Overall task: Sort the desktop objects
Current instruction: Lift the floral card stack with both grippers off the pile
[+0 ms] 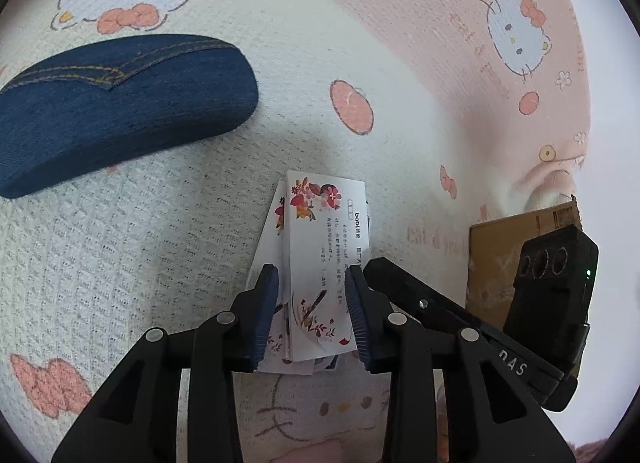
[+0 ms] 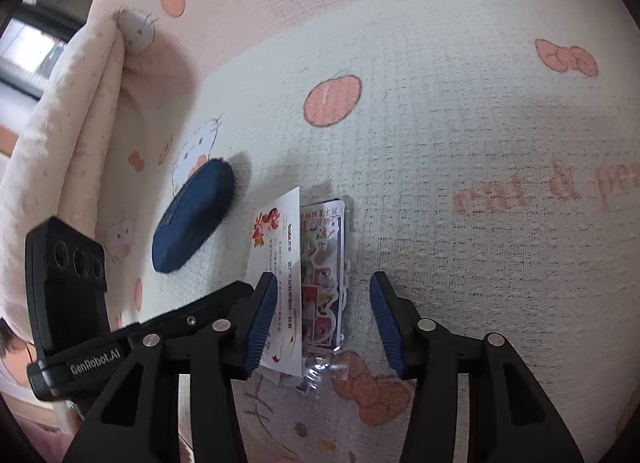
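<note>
A small stack of white cards with red flower prints (image 1: 320, 247) lies on the cat-print cloth. My left gripper (image 1: 311, 275) straddles the stack, jaws open, the top card's edges close to both pads. Just right of the cards lies a clear packet of colourful stickers (image 2: 326, 263). My right gripper (image 2: 324, 283) stands open over the packet, its right pad well clear of it. The top white card (image 2: 276, 259) runs along the right gripper's left pad. A dark blue denim glasses case (image 1: 120, 103) (image 2: 192, 219) lies shut to the left.
The cream and pink cloth (image 1: 400, 63) covers the whole surface and is folded up in a ridge (image 2: 80, 123) at the far left. A brown cardboard box (image 1: 496, 263) stands at the right edge, behind the right tool's black housing (image 1: 552, 283).
</note>
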`<action>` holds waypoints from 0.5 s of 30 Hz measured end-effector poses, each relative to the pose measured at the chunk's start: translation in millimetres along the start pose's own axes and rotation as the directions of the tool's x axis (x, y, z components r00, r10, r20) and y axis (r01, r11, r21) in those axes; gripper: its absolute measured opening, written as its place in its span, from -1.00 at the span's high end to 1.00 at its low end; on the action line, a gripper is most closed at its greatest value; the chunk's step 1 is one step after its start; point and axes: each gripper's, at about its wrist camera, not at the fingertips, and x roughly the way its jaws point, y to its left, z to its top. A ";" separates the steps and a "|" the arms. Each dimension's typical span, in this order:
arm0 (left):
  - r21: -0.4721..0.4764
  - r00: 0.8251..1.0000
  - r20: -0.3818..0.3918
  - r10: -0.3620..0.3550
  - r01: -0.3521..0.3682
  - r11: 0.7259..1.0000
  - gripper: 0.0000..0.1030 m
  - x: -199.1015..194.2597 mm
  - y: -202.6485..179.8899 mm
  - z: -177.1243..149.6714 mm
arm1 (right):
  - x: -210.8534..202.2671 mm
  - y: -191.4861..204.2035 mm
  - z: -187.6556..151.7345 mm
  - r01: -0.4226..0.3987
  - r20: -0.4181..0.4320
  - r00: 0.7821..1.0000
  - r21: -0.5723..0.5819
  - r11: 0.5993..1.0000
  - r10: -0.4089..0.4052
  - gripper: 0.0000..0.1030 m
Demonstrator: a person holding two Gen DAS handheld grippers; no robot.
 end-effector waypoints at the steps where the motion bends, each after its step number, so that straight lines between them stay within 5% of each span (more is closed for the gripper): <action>1: 0.005 1.000 -0.001 0.000 0.000 1.000 0.26 0.8 -0.7 0.2 | 0.7 0.1 0.4 0.006 0.004 1.000 0.001 1.000 -0.006 0.40; 15: -0.007 1.000 -0.006 -0.012 0.012 1.000 0.27 8.4 -5.7 7.3 | 5.5 -6.4 3.1 0.016 0.001 1.000 0.047 0.999 -0.016 0.70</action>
